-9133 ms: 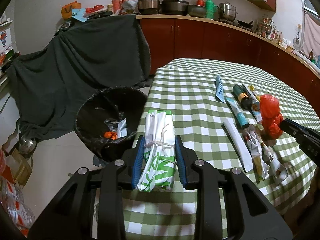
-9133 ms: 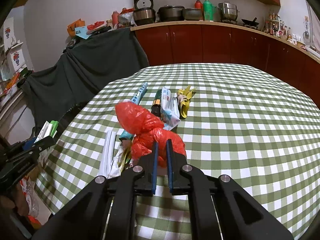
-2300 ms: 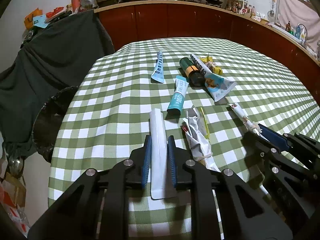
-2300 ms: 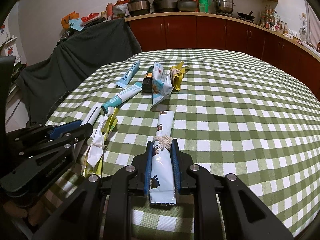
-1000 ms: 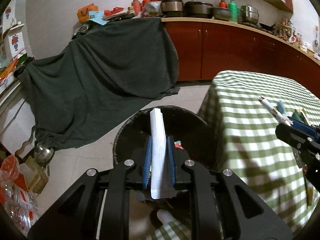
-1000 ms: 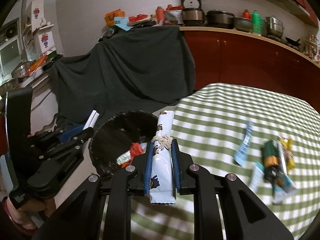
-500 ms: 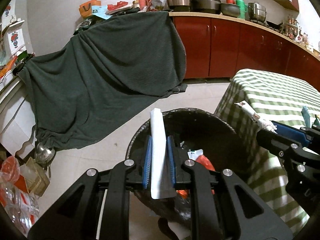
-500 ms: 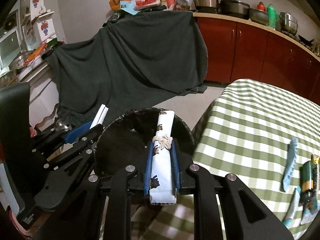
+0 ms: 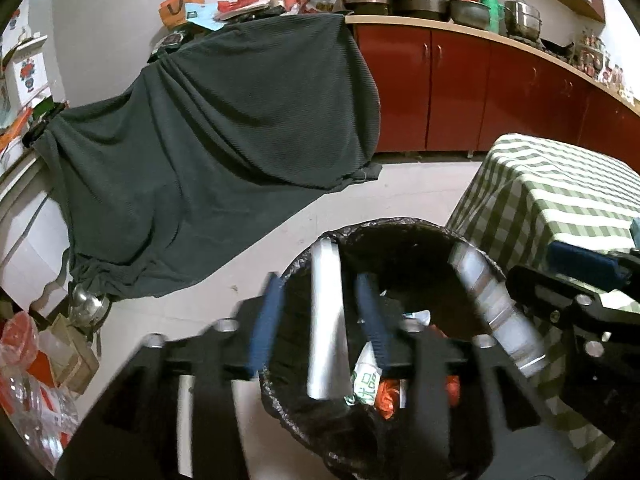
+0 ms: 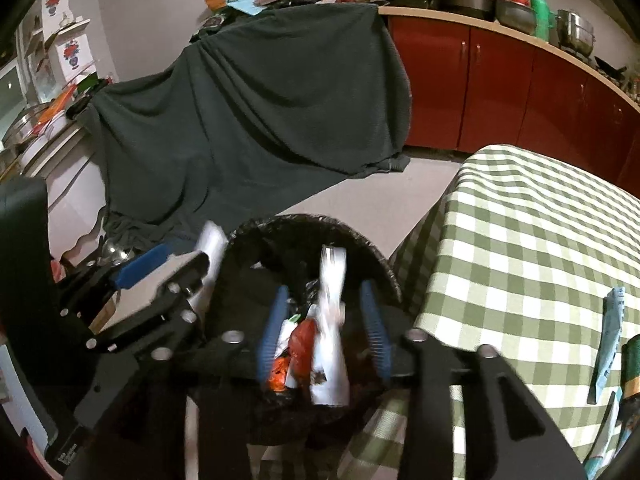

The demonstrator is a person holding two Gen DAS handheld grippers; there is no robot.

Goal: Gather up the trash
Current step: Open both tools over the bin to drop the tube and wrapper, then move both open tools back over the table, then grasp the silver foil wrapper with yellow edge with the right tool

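Left wrist view. My left hand-held gripper (image 9: 320, 320) hangs over the black-lined trash bin (image 9: 400, 236), its jaws opening. The flat white wrapper (image 9: 326, 320) lies between the blue pads, which stand clear of it on both sides, so it is loose and pointed into the bin. At right, my right hand-held gripper (image 9: 576, 280) reaches in from the side of the green-checked desk (image 9: 560, 184), and a printed snack packet (image 9: 494, 308) slants just beside it above the bin's rim. Crumpled red and white trash already lies at the bottom.

Right wrist view. My right hand-held gripper (image 10: 324, 332) is also over the trash bin (image 10: 380, 260), jaws opening, pads apart from the blurred snack packet (image 10: 330, 320) between them; nothing is gripped. My left hand-held gripper (image 10: 160, 264) is at left with the white wrapper (image 10: 210, 246) at its tip. A blue wrapper (image 10: 610, 332) and a dark bottle (image 10: 632, 364) remain on the desk (image 10: 520, 240).

Handling. I judge both wrappers light, thin and limp, likely slippery film; they flex rather than resist, and are best pinched across the middle of their length. The bottle looks stiffer and heavier and should be taken around its body.
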